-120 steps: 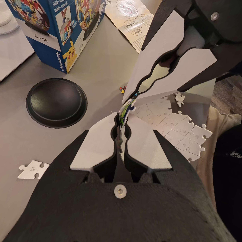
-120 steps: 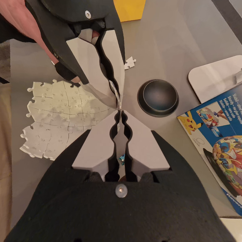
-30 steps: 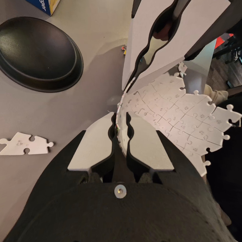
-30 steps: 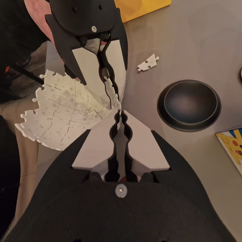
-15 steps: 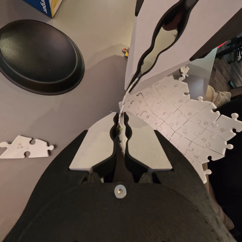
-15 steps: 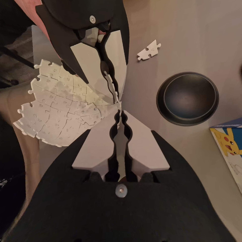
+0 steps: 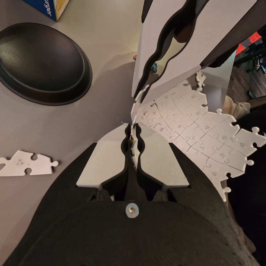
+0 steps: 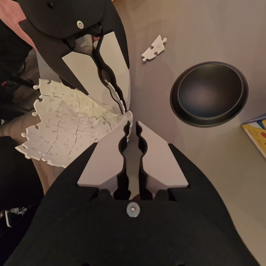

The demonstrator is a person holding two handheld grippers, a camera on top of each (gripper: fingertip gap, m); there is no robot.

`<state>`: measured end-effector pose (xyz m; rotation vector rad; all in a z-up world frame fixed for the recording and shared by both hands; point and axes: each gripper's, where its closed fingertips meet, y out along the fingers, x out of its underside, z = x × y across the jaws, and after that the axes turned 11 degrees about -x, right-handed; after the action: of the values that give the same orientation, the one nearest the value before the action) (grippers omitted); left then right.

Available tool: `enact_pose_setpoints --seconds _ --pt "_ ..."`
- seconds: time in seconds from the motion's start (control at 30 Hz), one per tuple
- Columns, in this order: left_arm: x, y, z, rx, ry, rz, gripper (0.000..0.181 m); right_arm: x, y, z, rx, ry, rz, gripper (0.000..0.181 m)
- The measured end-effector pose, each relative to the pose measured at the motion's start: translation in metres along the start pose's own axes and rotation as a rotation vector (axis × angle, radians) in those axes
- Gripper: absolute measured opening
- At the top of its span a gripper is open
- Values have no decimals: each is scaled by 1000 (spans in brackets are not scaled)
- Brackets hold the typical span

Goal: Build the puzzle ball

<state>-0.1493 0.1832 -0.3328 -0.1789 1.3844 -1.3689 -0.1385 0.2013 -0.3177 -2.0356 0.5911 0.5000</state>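
The left gripper is clamped on the rim of the curved puzzle shell, holding it up off the grey table with its white numbered inside facing the cameras, probably so the edge stays steady for fitting. The right gripper sits just beside that rim with its fingers slightly parted and nothing between them; it seems to be letting go of the edge. A loose pair of pieces and the black stand wait nearby on the table, for later steps
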Motion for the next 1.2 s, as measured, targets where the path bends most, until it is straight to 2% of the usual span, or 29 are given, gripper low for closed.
enact_pose_setpoints --seconds 0.17,0.27,0.77,1.2 --pt "-1 0 2 11 4 4 6 2 -1 1 -7 30 1 22" --pt "-1 0 3 16 5 2 6 2 0 -1 -38 42 4 22" --pt "0 1 7 40 0 -2 6 8 13 -12 -172 110 -38 3" --pt "-1 -1 7 80 -48 3 6 6 12 -15 -133 14 -71 1"
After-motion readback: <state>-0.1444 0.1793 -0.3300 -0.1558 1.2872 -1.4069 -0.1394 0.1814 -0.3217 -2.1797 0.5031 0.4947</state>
